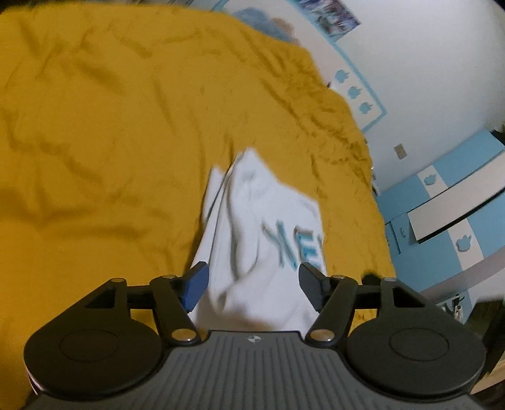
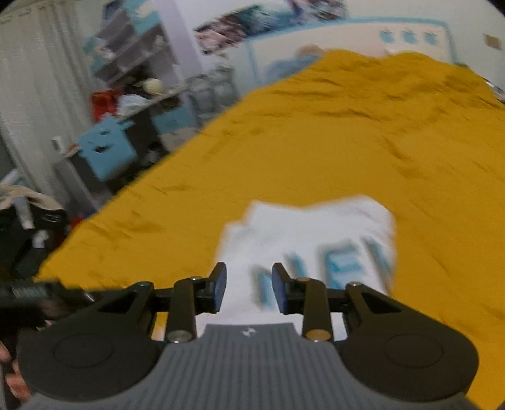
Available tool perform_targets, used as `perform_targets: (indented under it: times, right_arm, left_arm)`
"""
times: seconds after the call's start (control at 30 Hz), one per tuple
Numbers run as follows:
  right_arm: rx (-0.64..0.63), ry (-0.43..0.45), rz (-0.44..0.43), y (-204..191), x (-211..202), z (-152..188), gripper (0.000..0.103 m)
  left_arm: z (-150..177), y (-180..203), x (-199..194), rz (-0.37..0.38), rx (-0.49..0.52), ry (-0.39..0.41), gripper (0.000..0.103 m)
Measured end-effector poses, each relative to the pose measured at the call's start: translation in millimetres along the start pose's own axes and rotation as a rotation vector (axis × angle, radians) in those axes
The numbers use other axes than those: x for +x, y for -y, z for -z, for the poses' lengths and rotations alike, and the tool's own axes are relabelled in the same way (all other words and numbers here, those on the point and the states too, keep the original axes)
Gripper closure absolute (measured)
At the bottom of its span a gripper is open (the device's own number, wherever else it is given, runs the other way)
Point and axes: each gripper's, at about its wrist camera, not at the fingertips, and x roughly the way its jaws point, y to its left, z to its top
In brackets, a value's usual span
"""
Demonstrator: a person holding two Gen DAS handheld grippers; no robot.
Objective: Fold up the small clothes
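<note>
We had the left gripper [image 1: 252, 285] wide and right gripper [image 2: 249, 288] narrower, both empty over the shirt [image 1: 268, 227]; best to pinch its 6 o'clock hem evenly.

Motion blur smears the blue lettering [image 2: 331, 265] on the white garment [image 2: 309, 227] (unreadable), its near edge hidden behind the right gripper [image 2: 249, 288].

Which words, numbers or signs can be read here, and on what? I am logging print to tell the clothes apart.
Large blue letters on the white cotton garment lying on the mustard yellow bedspread: motion-blurred; "NE" is only a guess.
Same print in the left wrist view: upside down, blurred, unreadable.
Wall posters: too blurred to read.
No numbers or signs are legible.
</note>
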Motion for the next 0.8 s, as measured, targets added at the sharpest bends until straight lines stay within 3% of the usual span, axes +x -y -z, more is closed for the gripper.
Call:
perform_targets:
  times: [0.17,0.3,0.37,0.4,0.43,0.47,0.7,0.8]
  right_arm:
    - [0.03,-0.05,0.107,52.4,-25.3,55.4,0.071]
    - [0.036,-0.095,0.135,73.3,-35.4,90.7,0.066]
    - [0.002,-0.108,0.136,76.9,-37.3,105.2,0.056]
    - [-0.022,-0.114,0.135,75.9,-35.7,110.4,0.053]
    - [-0.045,-0.119,0.137,74.1,-33.2,114.3,0.053]
    - [-0.067,-0.126,0.142,70.8,-29.6,118.5,0.053]
    - [-0.091,-0.112,0.173,54.7,8.7,110.9,0.055]
    - [-0.056,-0.091,0.216,60.0,9.7,105.6,0.078]
  left_arm:
    - [17.7,-16.2,29.8,0.057,-0.108,-0.051,0.02]
    - [20.3,-25.9,61.9,0.078,-0.183,-0.081,0.023]
    - [18.6,-27.2,71.8,0.078,-0.2,-0.068,0.049]
    - [16.2,-26.4,74.7,0.066,-0.199,-0.067,0.057]
    - [14.0,-23.9,75.8,0.061,-0.186,-0.066,0.078]
    - [11.3,-16.8,74.7,0.059,-0.157,-0.062,0.082]
    - [-3.7,60.7,35.8,0.024,0.127,0.045,0.088]
    - [-8.4,66.0,32.8,-0.041,0.197,0.034,0.088]
